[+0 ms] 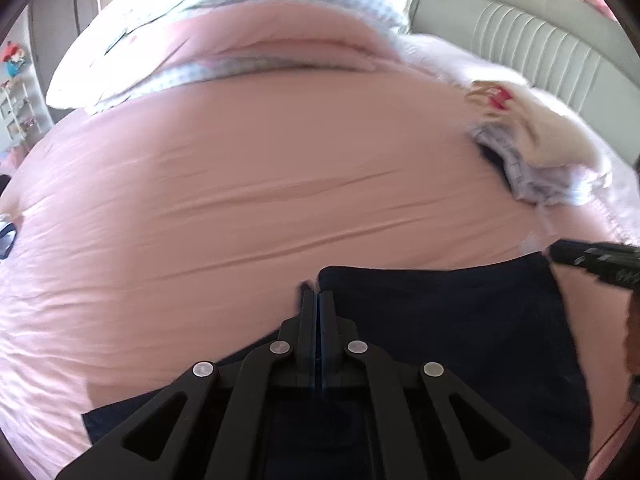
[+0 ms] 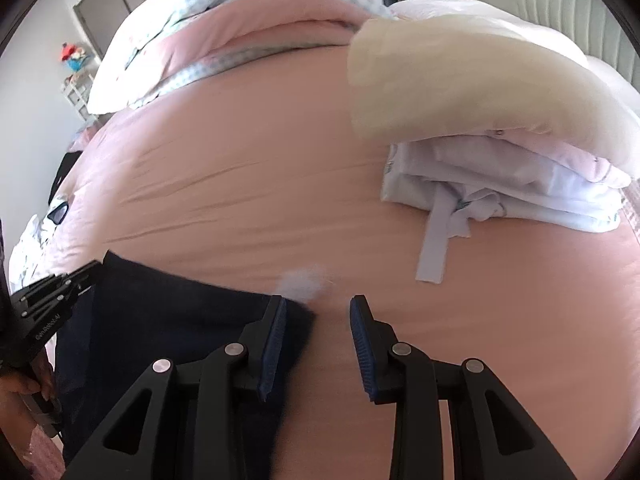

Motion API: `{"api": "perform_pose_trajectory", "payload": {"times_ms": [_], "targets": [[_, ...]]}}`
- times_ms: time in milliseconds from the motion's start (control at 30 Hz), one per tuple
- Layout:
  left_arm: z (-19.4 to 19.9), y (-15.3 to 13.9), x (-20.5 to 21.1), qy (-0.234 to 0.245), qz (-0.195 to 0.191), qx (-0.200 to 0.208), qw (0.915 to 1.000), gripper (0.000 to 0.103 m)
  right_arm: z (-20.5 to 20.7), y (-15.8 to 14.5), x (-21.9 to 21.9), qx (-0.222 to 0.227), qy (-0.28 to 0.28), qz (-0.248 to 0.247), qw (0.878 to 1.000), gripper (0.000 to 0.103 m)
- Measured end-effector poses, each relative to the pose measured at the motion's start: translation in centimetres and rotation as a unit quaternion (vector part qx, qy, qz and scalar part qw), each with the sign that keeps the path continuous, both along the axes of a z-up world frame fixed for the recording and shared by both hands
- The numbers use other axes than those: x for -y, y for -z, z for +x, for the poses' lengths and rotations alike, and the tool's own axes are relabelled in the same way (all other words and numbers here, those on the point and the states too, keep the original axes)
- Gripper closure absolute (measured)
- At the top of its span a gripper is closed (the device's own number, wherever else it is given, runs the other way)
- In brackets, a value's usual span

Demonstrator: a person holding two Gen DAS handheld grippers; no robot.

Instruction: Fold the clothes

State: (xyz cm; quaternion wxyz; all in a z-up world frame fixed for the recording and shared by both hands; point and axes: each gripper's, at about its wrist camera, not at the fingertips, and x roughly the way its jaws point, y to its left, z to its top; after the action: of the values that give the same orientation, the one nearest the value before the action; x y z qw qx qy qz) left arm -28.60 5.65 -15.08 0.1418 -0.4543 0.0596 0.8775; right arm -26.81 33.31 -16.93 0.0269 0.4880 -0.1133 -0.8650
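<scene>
Left gripper (image 1: 319, 298) is clamped on the garment (image 1: 440, 340) corner; right gripper (image 2: 318, 312), jaws apart, straddles the other corner ungripped, so lifting risks skewing the fold.

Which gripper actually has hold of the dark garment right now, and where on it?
Left gripper is shut at the navy garment's top left corner. Right gripper is open at the other corner, holding nothing.

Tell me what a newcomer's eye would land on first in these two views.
The dark navy garment spread at the near edge of the pink bedsheet stands out first, with the left gripper shut at its corner and the right gripper open at its other corner. Next comes the stack of folded pale clothes on the right, under a cream pillow.
</scene>
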Motion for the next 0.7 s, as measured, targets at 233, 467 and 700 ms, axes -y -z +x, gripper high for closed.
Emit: {"api": "perform_pose_trajectory", "payload": {"times_ms": [233,467,700], "targets": [[-1.1,-0.1,1.2,0.001,0.037,0.017,0.9992,0.101,-1.6,2.3,2.7,0.018,-0.064,-0.009,0.998,0.067],[2.0,-1.2,2.4,-0.008,0.076,0.008,0.9970,0.057,-1.1,1.3,4.9,0.001,-0.063,0.060,0.996,0.065],[6.4,-0.4,1.2,-0.002,0.052,0.027,0.9983,0.057,0.1,2.6,7.0,0.025,-0.080,0.120,0.989,0.064]]}}
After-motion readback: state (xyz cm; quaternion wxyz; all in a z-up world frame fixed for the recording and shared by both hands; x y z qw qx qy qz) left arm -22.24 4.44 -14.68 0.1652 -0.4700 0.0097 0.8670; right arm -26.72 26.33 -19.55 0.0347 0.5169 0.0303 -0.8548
